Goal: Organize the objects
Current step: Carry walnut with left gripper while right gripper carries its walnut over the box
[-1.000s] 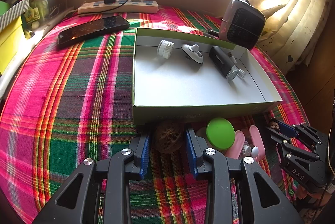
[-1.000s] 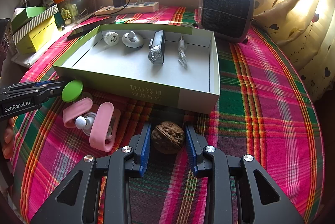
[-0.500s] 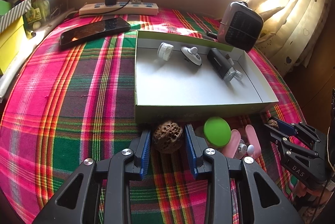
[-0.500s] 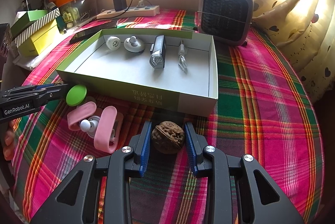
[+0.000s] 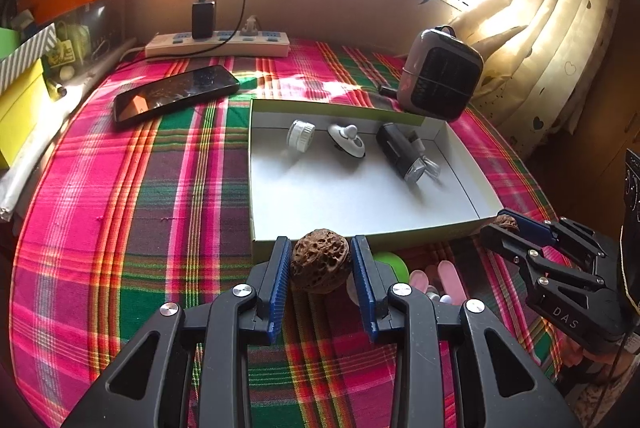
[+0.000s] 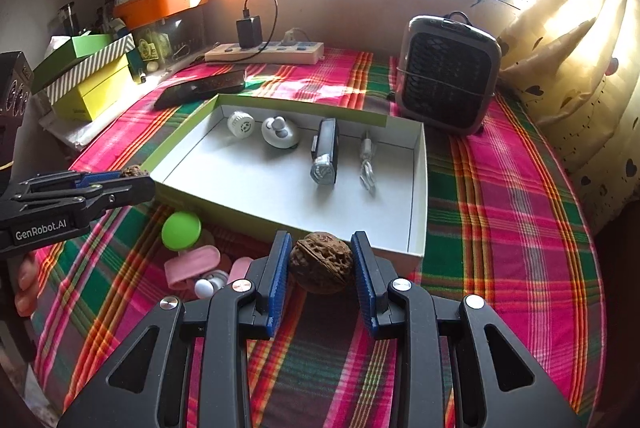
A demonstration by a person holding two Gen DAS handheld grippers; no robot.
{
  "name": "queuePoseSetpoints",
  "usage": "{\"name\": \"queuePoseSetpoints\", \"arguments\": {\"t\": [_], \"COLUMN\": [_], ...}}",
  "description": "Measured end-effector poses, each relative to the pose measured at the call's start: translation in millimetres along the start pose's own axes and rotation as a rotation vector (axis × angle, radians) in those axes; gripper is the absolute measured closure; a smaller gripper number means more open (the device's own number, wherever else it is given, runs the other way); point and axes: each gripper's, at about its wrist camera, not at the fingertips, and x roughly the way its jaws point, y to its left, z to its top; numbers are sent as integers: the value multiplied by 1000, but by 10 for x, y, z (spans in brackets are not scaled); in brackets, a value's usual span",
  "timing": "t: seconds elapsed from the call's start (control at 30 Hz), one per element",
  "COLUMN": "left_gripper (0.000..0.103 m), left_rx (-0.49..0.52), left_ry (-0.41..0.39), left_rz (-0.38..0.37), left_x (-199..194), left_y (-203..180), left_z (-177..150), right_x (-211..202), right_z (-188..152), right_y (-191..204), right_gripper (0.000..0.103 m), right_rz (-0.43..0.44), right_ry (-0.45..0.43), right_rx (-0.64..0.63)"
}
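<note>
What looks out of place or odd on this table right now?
Nothing is spilled or broken. A green lid and an open pink case lie on the cloth outside the box. The phone shows specks, perhaps dust or cracks; I cannot tell.

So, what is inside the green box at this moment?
Inside the green box, along its far wall, lie four things: a white round cap, a white knob piece, a black light and a small clear clip. The near wall hides a strip of floor.
</note>
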Motion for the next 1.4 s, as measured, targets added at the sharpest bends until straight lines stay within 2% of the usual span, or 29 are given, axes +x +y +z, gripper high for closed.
{"name": "queuePoseSetpoints", "arguments": {"t": [0.37,0.67,1.0,1.4], "left_gripper": [74,74,74,74], "left_rx": [17,31,34,102], "left_ry": [0,16,40,42], "left_rz": [3,4,-3,25], "left_x": [121,313,554,639], "left_y": [1,38,81,-3], "left_z": [188,323,395,420], "right_x": [266,618,945,1090], "right_z": [374,588,649,661], "right_y": [79,131,155,182], "right_gripper": [71,71,71,71], "right_rz": [78,113,138,121], "right_ry": [7,51,105,124], "right_rx": [-32,-53,-70,-93]}}
